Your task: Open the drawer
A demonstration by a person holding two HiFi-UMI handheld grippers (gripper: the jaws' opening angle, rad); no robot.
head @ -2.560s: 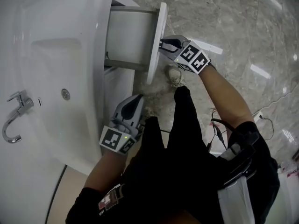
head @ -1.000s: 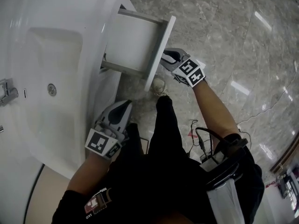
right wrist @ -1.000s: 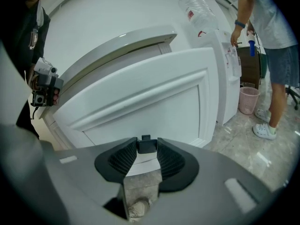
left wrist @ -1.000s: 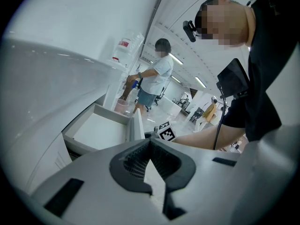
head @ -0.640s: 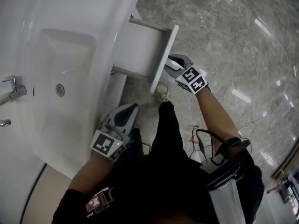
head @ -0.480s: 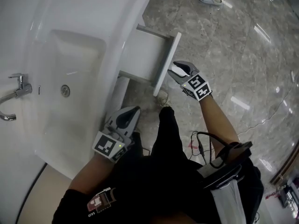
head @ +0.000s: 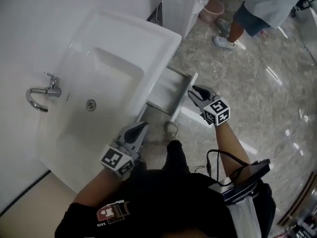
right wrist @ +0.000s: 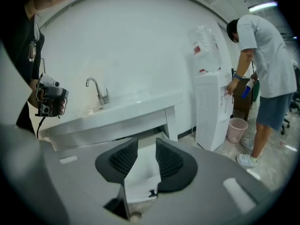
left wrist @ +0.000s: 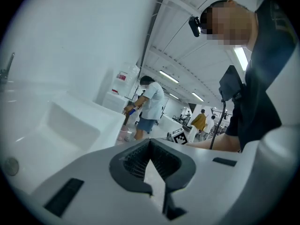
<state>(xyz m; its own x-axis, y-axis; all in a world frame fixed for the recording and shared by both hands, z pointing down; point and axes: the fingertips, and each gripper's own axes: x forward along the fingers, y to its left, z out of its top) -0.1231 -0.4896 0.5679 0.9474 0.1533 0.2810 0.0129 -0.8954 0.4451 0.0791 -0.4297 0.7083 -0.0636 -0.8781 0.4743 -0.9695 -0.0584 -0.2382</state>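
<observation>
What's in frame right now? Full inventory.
sink: 1, white, left, against the wall
faucet: 1, chrome, on the sink's back deck
drain: 1, metal, basin floor
drawer: 1, white, pulled out under the sink
water dispenser: 1, white, beyond the sink
bucket: 1, pink, on the floor beside the dispenser
bystander: 1, pale shirt, blue shorts, bending at the dispenser
floor: grey marble, glossy
left gripper: 1, grey, by the sink's front edge, shut, empty
right gripper: 1, grey, beside the drawer front, open, jaws just closed a little, nothing between them
</observation>
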